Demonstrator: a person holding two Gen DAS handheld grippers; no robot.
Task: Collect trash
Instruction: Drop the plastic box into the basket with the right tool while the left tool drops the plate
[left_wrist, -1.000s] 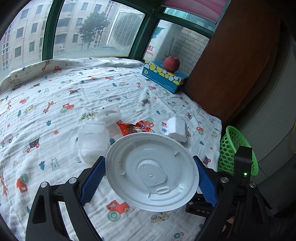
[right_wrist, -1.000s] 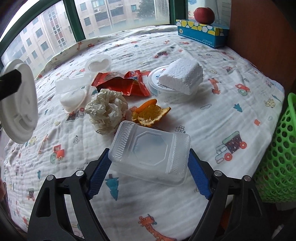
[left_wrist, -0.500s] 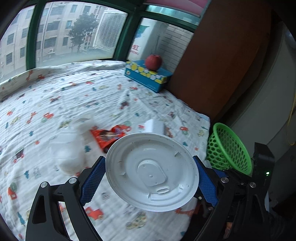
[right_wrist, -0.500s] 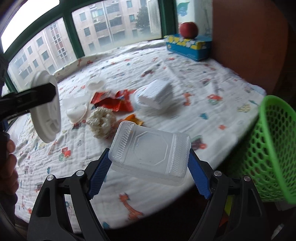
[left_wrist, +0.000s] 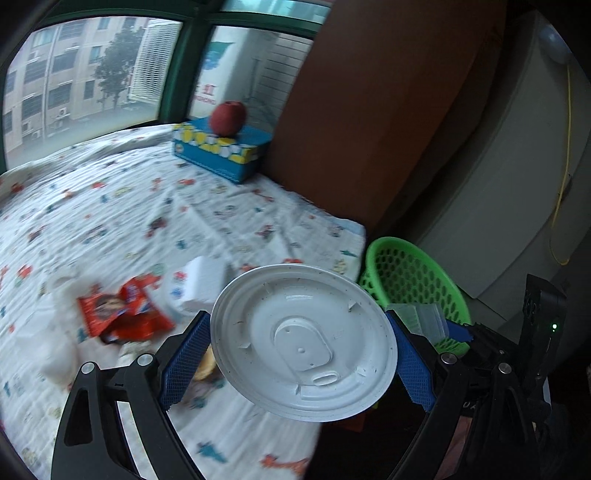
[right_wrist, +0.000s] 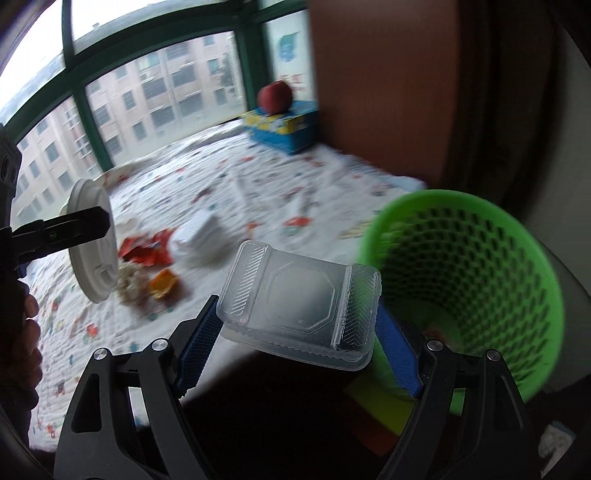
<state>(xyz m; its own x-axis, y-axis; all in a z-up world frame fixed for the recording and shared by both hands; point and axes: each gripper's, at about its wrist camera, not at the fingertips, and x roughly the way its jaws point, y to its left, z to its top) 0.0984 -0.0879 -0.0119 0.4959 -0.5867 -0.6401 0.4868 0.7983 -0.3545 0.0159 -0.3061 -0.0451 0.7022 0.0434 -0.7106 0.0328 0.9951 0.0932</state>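
White lid (left_wrist: 303, 343) hides orange peel (right_wrist: 162, 285); bedspread (left_wrist: 147, 221) blurred.

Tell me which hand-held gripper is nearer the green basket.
Right. The right hand-held gripper, holding the clear container, is beside the green basket; the left holds the white lid over the bed's edge.

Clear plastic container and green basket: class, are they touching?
Cannot tell. In the right wrist view the clear plastic container, clamped in the right gripper, overlaps the green basket; depth unclear.
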